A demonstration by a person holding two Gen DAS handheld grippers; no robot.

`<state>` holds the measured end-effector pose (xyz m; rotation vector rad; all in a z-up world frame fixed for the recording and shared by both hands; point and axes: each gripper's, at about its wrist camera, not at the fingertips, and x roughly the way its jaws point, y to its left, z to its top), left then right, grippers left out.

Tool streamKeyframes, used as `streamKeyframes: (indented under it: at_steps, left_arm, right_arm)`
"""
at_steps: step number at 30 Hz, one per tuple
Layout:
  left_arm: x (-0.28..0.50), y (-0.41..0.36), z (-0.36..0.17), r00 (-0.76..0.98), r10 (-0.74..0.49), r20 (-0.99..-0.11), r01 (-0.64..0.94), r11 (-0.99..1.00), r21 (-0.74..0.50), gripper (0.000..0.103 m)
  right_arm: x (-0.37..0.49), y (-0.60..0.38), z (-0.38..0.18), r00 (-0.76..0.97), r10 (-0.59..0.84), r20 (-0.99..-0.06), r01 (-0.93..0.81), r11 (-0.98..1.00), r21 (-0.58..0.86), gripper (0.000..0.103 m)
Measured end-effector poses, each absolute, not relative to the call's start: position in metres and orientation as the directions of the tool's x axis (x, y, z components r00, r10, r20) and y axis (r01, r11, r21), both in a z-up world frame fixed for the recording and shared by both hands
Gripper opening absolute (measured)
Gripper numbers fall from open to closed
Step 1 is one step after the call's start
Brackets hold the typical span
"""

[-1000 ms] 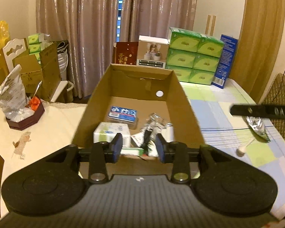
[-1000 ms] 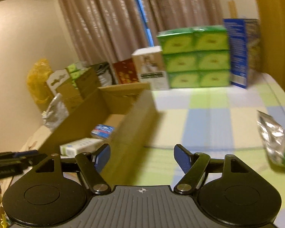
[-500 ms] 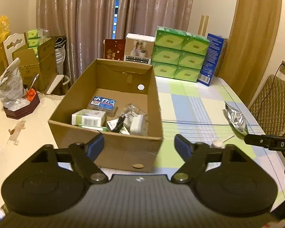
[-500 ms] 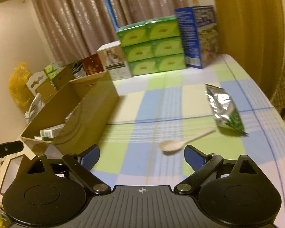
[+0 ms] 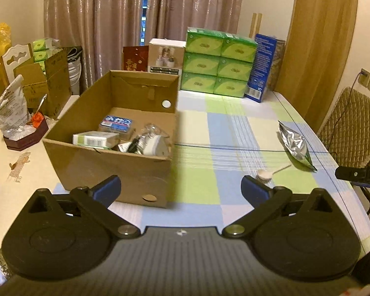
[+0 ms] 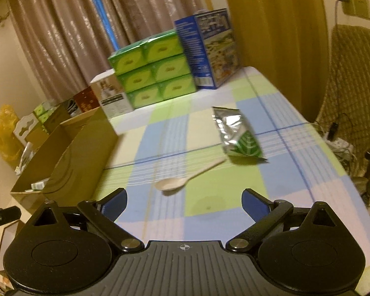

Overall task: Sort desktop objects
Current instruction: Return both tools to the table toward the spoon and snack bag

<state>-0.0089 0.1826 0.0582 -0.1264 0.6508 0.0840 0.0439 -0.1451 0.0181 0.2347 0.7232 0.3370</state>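
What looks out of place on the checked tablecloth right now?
Two things lie loose outside the cardboard box: a pale spoon and, beside its handle end, a crumpled silver pouch lying flat at an angle. Whether they touch is unclear. Nothing looks spilled or broken.

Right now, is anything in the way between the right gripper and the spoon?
No, nothing visible. The right gripper, jaws opening and empty, faces the spoon across bare tablecloth. The foil pouch lies beyond the spoon's handle, and the cardboard box sits off left.
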Motion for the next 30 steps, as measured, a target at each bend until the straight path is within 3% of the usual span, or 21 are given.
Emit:
streamKeyframes:
  at_steps: [30]
  left_arm:
    - [0.040, 0.099, 0.022, 0.724, -0.134, -0.677, 0.094, 0.991, -0.096, 0.102]
  right_arm:
    - [0.048, -0.222, -0.014, 0.700, 0.266, -0.663, -0.059, 0.946, 0.318, 0.097]
